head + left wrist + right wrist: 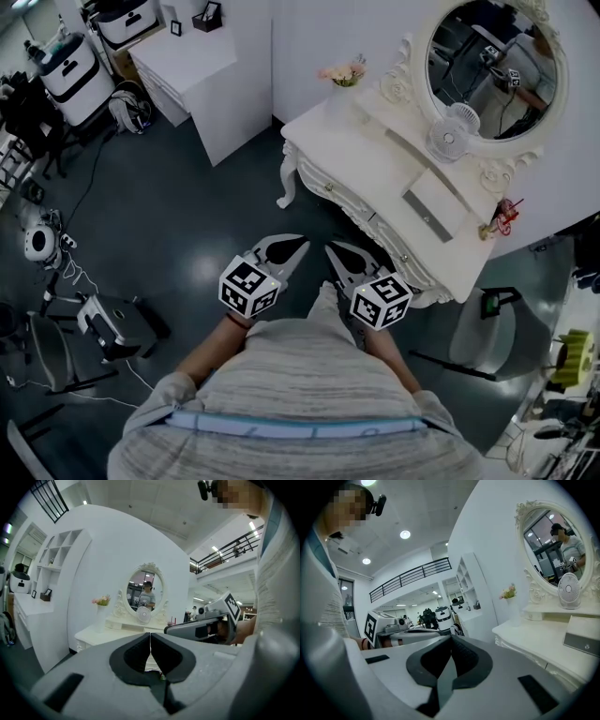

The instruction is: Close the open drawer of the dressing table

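Observation:
The white dressing table stands ahead and to the right, under an oval mirror. A small drawer with a grey front sticks out over the tabletop from the raised shelf; the right gripper view shows it too, as the drawer with a small knob. My left gripper and right gripper hover side by side over the floor, short of the table's front edge. Both are shut and hold nothing. In the left gripper view the left gripper points at the table; the right gripper points past its left end.
A small fan, a vase of pink flowers and a red sprig stand on the table. A chair sits to the table's right. A white cabinet, machines and floor cables lie to the left.

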`<state>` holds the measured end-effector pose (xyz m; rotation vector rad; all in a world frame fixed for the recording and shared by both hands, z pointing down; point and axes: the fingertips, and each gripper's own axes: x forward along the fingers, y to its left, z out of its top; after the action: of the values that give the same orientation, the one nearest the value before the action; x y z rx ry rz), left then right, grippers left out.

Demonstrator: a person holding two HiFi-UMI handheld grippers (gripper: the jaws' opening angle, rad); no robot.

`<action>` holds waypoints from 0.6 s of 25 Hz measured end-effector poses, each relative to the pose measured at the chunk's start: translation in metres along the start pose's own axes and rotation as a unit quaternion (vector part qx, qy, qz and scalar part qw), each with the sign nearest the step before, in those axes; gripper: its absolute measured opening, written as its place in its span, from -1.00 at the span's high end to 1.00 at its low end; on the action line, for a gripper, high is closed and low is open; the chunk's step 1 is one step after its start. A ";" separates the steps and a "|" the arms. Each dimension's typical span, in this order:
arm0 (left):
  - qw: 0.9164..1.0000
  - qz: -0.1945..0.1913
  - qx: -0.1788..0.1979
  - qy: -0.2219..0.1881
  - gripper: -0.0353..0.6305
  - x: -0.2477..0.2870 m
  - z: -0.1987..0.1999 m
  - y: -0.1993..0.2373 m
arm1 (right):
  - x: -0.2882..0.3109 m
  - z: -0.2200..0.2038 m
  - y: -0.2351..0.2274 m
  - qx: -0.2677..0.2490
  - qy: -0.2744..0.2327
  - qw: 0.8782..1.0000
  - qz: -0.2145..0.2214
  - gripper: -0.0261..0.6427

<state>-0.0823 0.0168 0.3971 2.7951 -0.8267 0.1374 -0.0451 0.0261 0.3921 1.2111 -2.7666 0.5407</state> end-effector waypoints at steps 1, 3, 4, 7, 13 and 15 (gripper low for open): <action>1.000 0.000 0.000 -0.001 0.85 -0.002 0.000 -0.001 | 0.000 0.000 0.003 0.000 0.000 1.000 0.002 0.89; 1.000 0.001 -0.001 -0.002 0.85 -0.007 -0.001 -0.002 | 0.002 -0.001 0.008 -0.002 0.000 1.000 0.008 0.89; 1.000 0.001 -0.002 -0.002 0.85 -0.008 -0.002 -0.002 | 0.003 -0.001 0.011 -0.003 0.001 1.000 0.011 0.89; 1.000 0.001 -0.005 -0.004 0.85 -0.012 -0.003 -0.004 | 0.006 0.000 0.017 -0.004 0.001 1.000 0.017 0.89; 1.000 0.003 -0.007 -0.008 0.85 -0.015 -0.001 -0.002 | 0.010 0.003 0.024 -0.008 0.004 1.000 0.026 0.89; 1.000 0.002 -0.008 -0.009 0.85 -0.016 -0.002 -0.002 | 0.012 0.003 0.025 -0.008 0.005 1.000 0.027 0.89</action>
<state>-0.0949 0.0268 0.3958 2.7841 -0.8339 0.1060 -0.0711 0.0326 0.3847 1.1306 -2.7965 0.5263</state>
